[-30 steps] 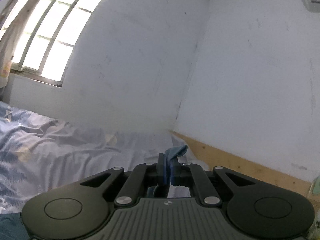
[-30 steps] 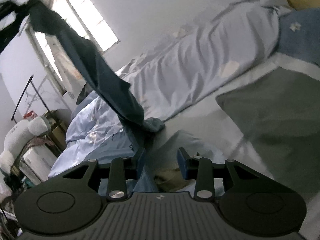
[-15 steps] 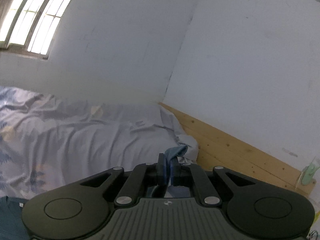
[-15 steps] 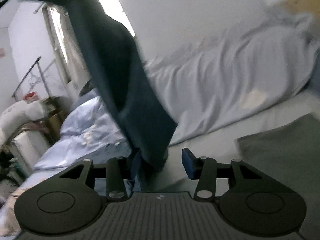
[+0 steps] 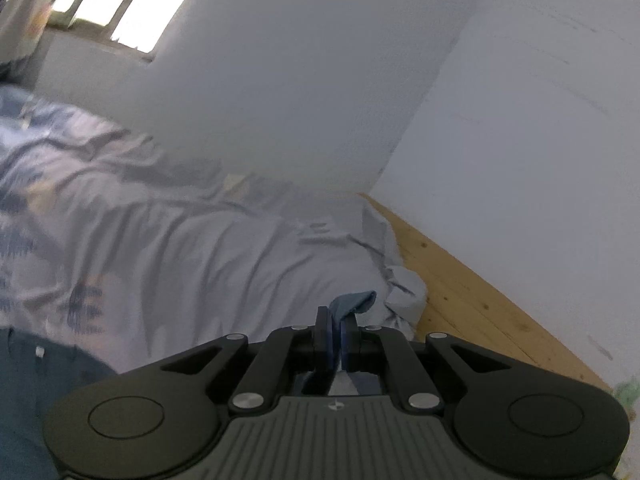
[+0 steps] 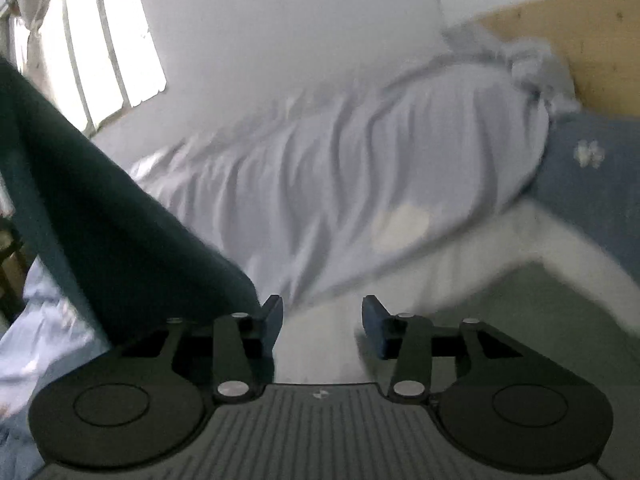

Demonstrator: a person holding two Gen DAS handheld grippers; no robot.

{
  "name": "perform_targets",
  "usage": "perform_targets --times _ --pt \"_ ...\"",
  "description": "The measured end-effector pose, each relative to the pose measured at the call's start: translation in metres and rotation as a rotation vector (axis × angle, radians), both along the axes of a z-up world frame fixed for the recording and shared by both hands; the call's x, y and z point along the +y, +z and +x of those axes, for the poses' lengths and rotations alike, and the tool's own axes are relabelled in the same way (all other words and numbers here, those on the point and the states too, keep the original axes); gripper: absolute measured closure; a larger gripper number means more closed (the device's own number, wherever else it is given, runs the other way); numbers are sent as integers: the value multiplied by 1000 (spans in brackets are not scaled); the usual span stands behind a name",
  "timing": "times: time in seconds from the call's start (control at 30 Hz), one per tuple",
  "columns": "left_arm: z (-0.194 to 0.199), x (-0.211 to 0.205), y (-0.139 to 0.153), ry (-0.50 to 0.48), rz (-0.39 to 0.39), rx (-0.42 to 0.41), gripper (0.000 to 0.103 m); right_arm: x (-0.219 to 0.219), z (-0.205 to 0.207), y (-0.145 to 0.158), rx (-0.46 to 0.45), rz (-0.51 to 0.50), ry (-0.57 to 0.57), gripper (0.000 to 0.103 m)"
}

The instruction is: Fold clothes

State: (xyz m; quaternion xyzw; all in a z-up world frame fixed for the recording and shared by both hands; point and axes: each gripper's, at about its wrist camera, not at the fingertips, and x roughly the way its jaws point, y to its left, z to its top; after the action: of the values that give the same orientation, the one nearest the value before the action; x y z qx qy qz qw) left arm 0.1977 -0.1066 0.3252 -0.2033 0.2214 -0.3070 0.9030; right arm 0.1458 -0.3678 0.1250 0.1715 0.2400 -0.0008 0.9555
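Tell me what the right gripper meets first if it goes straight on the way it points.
Probably the bare white mattress just ahead of the open right gripper, then the rumpled pale-blue quilt; blur leaves depth unclear.

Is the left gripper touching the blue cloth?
Touching. The left wrist view shows the left gripper shut on the blue cloth, with a fold sticking out past the fingertips.

The left claw (image 5: 335, 336) is closed, its two pads pressed together on a fold of blue cloth (image 5: 352, 303) that sticks out above the tips. It points a little downward. The right claw (image 6: 322, 322) stands partly open, with a clear gap between the fingers (image 6: 374, 320) and nothing between them. It also tilts somewhat down, and its picture is blurred.
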Motion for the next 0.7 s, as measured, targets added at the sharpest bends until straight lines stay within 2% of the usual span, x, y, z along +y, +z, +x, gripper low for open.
perform_targets --times 0.1,0.27,0.4,0.7 --pt "7 -5 -8 3 -18 34 101 19 -25 -15 34 -11 92 57" --pt "9 -9 -1 6 -14 16 101 72 -55 -26 -12 -115 251 57" --pt "6 -8 12 -19 -21 -37 101 89 -41 -26 -5 -143 257 57" --pt "-13 0 50 -134 108 -225 101 97 11 -29 -7 -146 230 57"
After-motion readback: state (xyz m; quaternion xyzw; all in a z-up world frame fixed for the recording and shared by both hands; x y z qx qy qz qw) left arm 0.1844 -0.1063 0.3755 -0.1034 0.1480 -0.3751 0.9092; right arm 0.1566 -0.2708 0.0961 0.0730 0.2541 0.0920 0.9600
